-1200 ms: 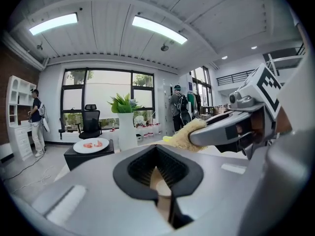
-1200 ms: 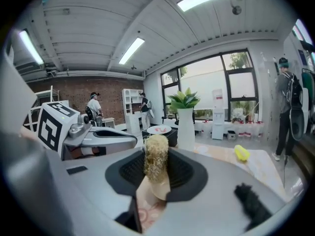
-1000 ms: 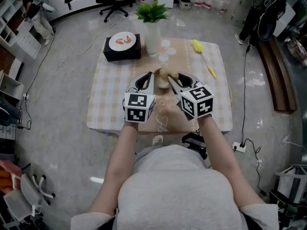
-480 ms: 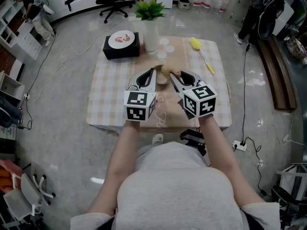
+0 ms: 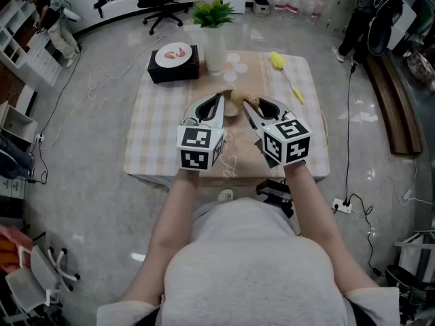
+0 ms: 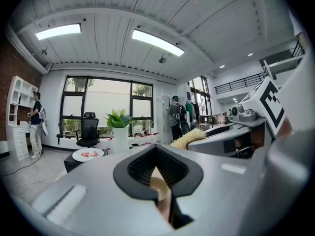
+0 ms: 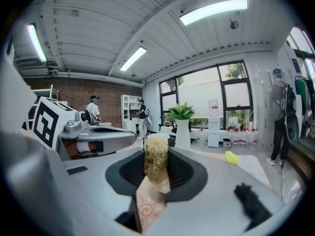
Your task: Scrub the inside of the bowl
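Above the table, my left gripper (image 5: 219, 101) is shut on the rim of a small cream bowl (image 5: 231, 109). Between the jaws the bowl (image 6: 158, 185) shows as a pale curved edge in the left gripper view. A tan fibrous scrubber (image 7: 156, 156) sticks up between the jaws of my right gripper (image 7: 156, 175), which is shut on it. In the head view the right gripper (image 5: 247, 105) holds the scrubber (image 5: 249, 101) right beside the bowl. Whether the scrubber touches the bowl, I cannot tell. The bowl's inside is mostly hidden.
A checked cloth covers the table (image 5: 156, 141). At the back stand a white vase with a green plant (image 5: 215, 49) and a black box with a white plate (image 5: 175, 63). A yellow brush (image 5: 286, 72) lies at the back right. Cables run over the floor.
Both grippers have risen a little and drifted toward the table's far side, carrying the bowl and the scrubber with them. Both grips are unchanged.
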Available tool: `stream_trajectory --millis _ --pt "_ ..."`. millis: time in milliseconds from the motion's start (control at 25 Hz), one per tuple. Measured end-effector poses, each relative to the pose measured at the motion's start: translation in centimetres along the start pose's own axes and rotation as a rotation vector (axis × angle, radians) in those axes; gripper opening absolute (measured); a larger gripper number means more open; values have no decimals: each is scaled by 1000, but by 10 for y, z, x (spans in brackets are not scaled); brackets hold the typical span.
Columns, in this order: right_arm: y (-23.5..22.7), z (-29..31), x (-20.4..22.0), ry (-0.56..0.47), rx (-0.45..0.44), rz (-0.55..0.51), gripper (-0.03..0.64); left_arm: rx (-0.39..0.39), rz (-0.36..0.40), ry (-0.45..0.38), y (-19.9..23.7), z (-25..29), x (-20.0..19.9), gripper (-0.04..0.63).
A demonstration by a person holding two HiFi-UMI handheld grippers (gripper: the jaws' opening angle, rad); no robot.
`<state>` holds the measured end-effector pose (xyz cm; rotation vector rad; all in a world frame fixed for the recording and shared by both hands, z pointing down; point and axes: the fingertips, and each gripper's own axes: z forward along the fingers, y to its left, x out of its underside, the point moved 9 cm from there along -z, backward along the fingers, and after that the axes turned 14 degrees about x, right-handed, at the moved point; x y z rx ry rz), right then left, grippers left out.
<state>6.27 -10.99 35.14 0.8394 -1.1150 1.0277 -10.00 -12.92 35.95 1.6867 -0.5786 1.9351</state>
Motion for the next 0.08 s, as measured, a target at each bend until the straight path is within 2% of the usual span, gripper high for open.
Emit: stream_trajectory --millis 80 --pt "1 -2 -1 -4 -5 -6 103 3 1 -4 -2 -1 -1 5"
